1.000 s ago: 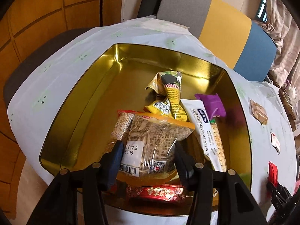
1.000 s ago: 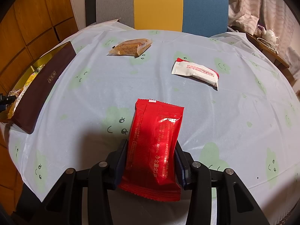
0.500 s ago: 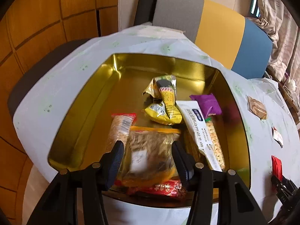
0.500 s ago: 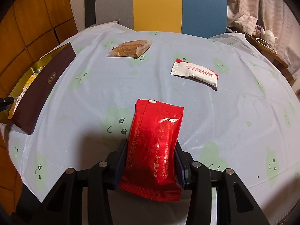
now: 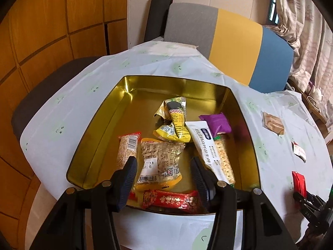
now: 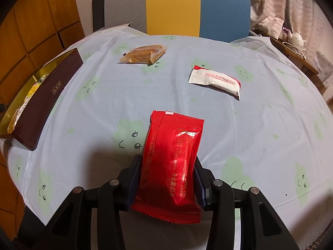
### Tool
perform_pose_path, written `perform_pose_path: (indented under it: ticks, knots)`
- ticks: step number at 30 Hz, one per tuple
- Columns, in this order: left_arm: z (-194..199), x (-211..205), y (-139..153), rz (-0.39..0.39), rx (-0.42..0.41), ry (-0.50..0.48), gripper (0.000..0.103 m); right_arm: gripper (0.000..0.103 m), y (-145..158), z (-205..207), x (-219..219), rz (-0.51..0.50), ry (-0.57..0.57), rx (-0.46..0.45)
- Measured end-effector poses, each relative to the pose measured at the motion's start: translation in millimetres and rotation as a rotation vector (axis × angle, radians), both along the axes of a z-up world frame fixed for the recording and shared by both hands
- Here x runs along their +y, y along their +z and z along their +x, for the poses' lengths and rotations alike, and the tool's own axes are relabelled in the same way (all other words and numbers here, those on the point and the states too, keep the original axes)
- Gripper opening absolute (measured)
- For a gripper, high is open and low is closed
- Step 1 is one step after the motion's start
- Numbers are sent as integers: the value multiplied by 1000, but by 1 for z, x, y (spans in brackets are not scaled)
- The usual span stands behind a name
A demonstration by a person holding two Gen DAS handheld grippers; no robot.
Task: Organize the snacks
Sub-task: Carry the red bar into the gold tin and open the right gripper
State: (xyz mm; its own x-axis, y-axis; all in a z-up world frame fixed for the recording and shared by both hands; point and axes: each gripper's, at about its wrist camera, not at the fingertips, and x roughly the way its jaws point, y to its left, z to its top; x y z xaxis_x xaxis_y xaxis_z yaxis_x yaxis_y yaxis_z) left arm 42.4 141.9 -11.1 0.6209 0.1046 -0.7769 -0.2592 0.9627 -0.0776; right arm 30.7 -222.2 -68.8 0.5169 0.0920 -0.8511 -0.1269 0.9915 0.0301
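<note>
Left gripper [image 5: 163, 171] backing away from gold tin [image 5: 100, 120], jaws spread, gripping nothing; seed packet [image 5: 160, 160], earlier between fingers, now lying released inside tin just ahead of tips. Drop done, left side free for another fetch. Right gripper [image 6: 167, 176] staying clenched on red packet [image 6: 171, 156] above tablecloth [image 6: 104, 95]; tin lying far left, two packets waiting ahead.
</note>
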Motion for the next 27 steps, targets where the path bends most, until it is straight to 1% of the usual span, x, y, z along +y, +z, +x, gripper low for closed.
perform_pose_path:
  ticks: [7,14,16,18,20,24,27]
  knots:
    - [-11,3,0,-26,-7,-8,54,46,1,3,2,-4,-7,21]
    - [-24,10,-7,-27,-3,-16,54,45,3,6,13,12,-15,56]
    - [-27,14,-8,-38,-7,-9,54,45,5,10,17,83,-9,82]
    - [-29,18,-9,-49,-8,0,54,44,7,18,25,212,6,124]
    - [-31,23,-10,-52,-7,11,54,43,9,23,33,267,21,142]
    - [-36,30,-11,-47,-12,24,54,43,23,35,65,334,97,146]
    - [-39,37,-13,-45,-12,44,54,43,42,41,96,336,182,117]
